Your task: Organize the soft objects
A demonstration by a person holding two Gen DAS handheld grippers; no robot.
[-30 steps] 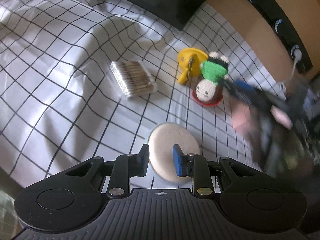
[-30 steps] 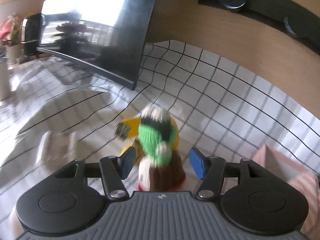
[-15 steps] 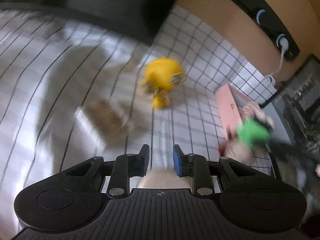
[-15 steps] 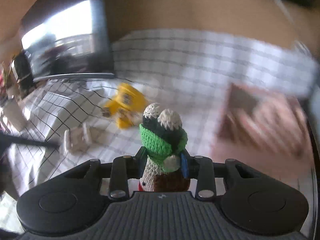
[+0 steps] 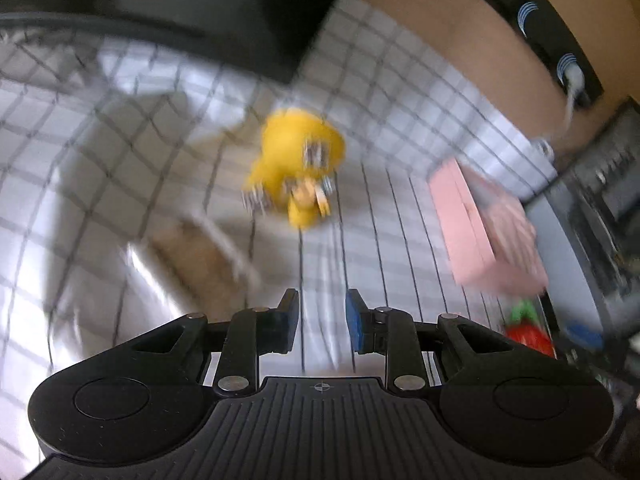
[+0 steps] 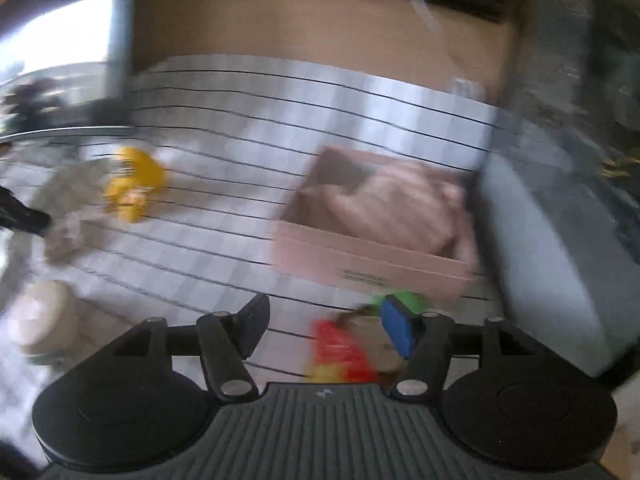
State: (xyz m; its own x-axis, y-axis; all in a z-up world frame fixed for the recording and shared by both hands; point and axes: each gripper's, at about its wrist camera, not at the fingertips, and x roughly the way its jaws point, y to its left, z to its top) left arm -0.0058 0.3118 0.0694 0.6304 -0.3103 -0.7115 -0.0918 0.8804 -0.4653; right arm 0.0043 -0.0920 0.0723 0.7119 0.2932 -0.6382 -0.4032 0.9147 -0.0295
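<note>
Pink open-topped cardboard box (image 6: 372, 256) near checked white cloth's (image 6: 240, 160) right edge, bare cloth stretching left to yellow plastic toy (image 6: 134, 184).
Right gripper (image 6: 324, 328) opening, pads off green-and-brown crocheted doll (image 6: 360, 344) lying between them, clamped half a second ago. Left gripper (image 5: 322, 316) narrowly parted, empty.

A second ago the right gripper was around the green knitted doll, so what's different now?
The right gripper clamped the knitted doll, carried it from beside the yellow toy over to the pink box, and its jaws are now opening, with the doll lying tipped between them, short of the box. The left gripper swung that way too, still empty and barely open. The yellow toy stayed on the checked cloth.
</note>
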